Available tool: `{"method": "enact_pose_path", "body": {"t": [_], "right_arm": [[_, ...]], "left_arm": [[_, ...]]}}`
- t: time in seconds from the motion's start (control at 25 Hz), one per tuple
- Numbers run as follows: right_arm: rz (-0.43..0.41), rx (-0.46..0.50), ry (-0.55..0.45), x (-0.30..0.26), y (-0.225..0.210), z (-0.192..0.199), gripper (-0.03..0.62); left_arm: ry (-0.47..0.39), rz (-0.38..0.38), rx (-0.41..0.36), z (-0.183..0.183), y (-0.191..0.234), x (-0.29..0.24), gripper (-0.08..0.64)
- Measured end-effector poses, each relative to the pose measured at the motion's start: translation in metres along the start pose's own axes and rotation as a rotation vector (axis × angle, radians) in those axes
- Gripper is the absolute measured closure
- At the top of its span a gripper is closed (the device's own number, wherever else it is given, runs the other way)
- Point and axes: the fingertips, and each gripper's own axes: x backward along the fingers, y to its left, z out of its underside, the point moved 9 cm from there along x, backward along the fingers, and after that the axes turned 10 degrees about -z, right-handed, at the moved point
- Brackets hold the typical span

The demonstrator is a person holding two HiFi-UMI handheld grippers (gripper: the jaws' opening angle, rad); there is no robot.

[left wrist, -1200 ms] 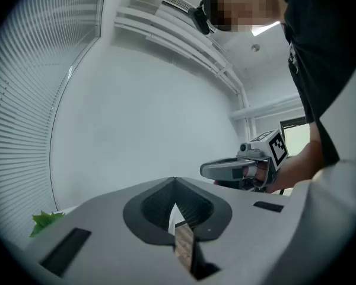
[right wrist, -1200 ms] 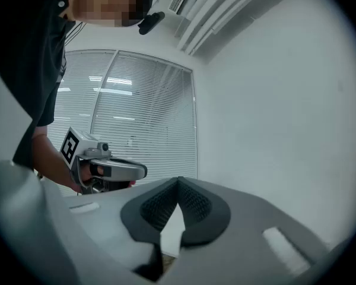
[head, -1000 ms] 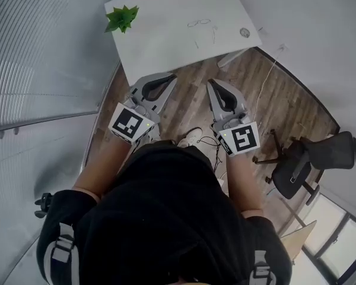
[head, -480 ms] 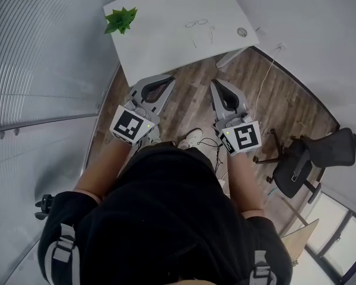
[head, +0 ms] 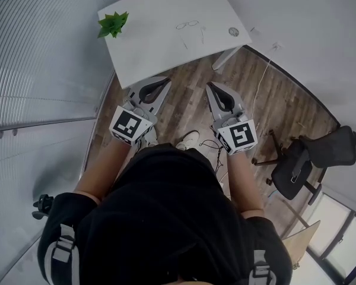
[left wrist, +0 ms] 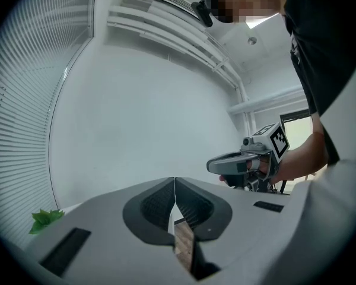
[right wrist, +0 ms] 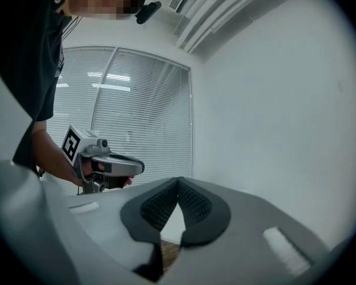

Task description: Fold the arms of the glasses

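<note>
Fingers (head: pixel 164 82) pinched together before table (head: pixel 160 49) bearing glasses (head: pixel 187 24), plant (head: pixel 111 24).

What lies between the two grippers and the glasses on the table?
In the head view, only wood floor and bare white table separate the left gripper and right gripper from the glasses.

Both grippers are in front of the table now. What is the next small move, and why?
Probably bring both forward over the table toward the glasses, opening the jaws on the way. The left gripper and right gripper are shut and empty, short of the table edge; the glasses lie farther in, untouched.
</note>
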Motion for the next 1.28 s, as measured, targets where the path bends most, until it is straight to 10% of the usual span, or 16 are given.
{"method": "enact_pose_path", "body": {"t": [1.04,1.28], "right_arm": [[-0.122,0.005,-0.054,0.069,-0.081,0.012,0.495],[-0.136,-0.005,-0.043,0.057,-0.093,0.014,0.422]], "left_arm": [[-0.014,-0.118,0.005,-0.008,-0.088,-0.067,0.548],[-0.008,-0.147,0.007,-0.006,-0.078,-0.074,0.411]]}}
